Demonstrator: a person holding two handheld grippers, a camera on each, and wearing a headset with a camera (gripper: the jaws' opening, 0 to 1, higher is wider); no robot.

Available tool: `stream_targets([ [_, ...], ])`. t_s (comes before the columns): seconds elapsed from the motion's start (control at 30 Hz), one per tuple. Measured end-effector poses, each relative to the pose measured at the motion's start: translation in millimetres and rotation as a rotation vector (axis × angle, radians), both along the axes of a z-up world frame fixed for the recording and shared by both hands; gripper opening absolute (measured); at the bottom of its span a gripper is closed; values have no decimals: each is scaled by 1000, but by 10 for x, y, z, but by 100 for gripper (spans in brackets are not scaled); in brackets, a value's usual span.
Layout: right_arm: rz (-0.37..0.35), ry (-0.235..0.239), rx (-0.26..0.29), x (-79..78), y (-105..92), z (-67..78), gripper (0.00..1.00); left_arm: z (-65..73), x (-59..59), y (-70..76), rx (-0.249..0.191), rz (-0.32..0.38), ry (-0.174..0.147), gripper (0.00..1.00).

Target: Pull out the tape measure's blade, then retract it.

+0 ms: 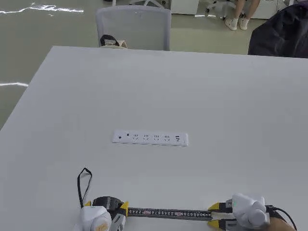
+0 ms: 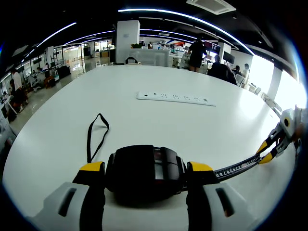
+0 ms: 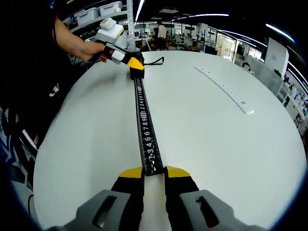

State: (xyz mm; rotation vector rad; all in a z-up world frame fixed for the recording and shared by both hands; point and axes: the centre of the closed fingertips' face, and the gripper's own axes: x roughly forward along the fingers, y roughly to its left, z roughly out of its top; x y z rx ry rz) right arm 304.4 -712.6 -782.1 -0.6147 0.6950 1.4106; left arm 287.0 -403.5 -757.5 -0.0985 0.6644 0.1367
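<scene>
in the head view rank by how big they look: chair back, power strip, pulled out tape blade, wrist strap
1. chair back, though it is farthest away
2. power strip
3. tape blade, about as long as the strip but thinner
4. wrist strap

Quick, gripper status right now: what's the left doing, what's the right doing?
Left gripper: shut on the tape measure case.
Right gripper: shut on the tip of the pulled-out blade.
</scene>
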Motion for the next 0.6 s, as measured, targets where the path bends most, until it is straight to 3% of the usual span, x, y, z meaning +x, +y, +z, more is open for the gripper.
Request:
stream_targets([
  [0.13,12,-14,7,4,5,-3,14,58,-11,-15,0,6,-4,66],
  [0.33,11,-34,2,30,5,-12,13,16,2,-1,-2,6,-12,65],
  [0.6,37,-31,18,-12,166,36,13,39,-11,-5,-4,9,-10,63],
])
